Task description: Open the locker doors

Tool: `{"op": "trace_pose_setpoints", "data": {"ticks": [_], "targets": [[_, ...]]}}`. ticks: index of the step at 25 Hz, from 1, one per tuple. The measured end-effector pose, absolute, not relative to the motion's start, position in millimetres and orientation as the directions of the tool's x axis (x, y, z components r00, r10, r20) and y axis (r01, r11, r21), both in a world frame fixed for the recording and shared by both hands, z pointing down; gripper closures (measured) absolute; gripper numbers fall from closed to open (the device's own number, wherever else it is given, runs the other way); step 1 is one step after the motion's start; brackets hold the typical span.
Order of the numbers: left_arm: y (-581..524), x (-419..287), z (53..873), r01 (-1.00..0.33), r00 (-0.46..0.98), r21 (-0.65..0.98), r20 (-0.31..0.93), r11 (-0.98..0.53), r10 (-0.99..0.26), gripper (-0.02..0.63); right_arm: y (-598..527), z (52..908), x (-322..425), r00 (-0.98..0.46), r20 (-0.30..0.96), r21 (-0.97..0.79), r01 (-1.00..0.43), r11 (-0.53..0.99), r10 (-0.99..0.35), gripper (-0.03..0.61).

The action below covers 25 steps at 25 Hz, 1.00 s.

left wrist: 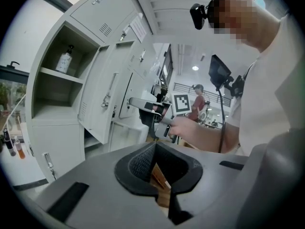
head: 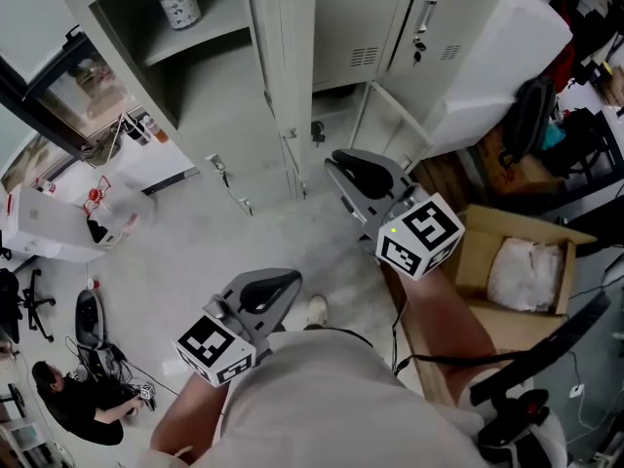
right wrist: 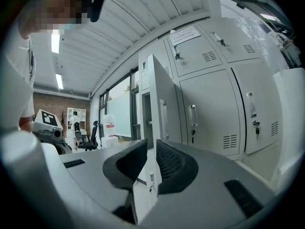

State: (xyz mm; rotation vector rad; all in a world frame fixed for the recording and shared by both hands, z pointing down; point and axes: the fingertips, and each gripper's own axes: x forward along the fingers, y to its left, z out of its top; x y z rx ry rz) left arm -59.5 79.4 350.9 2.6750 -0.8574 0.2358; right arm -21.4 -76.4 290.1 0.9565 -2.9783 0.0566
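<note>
Lockers (head: 341,27) of pale grey painted sheet metal fill the top of the head view: flat smooth panels with slotted vents, slim upright handles and small locks. One tall, thin door (head: 288,76) stands swung out toward the person, showing its folded edge and a small latch low down. To its left an open compartment has a flat shelf (head: 195,32) with a white bottle (head: 179,3) on it. A shut door (head: 419,27) to the right has keys hanging from its lock.

Both claws are moulded grey plastic with black ribbed pads, each carrying a cube (head: 421,234) of black-and-white square markers. The right gripper (head: 339,161) points level at the lockers just right of the open door. Its jaws stand a little apart, and in the right gripper view (right wrist: 150,151) the door's edge shows through the gap, beyond the tips, with neither pad pressed on it. The left gripper (head: 291,281) sits lower and nearer the person's body, well apart from the lockers. Its jaws (left wrist: 155,156) are parted in a narrow V with nothing between them, only brown background showing through.

The floor (head: 195,252) is dull grey concrete. At the right an open cardboard box (head: 487,252) holds a crumpled white bag (head: 526,273). At the lower left a person (head: 83,408) sits among cables, near a black office chair (head: 29,295).
</note>
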Motion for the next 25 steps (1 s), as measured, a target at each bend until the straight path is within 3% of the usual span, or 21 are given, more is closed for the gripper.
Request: {"op": "trace_pose_setpoints", "data": {"ticks": [12,20,25], "targets": [[67.5,-52.1,340.7,-0.428,0.899,0.247,0.214,-0.869,-0.381,0.604,-41.0,315.1,15.0,-0.717,0.144,-0.049,-0.693,0.719,-0.682,0.529],[58.6,-30.8,328.7,-0.274,0.959,0.25,0.141,-0.929,-0.245,0.604,-45.7,309.5,55.0,-0.579,0.162,-0.007,-0.811,0.586,-0.799,0.528],[56.8,-19.3,332.7,-0.247,0.966,0.25,0.136,-0.936,-0.218,0.604,-58.5,315.5,81.3,-0.52,0.17,-0.011,-0.851,0.526,-0.837,0.528]]}}
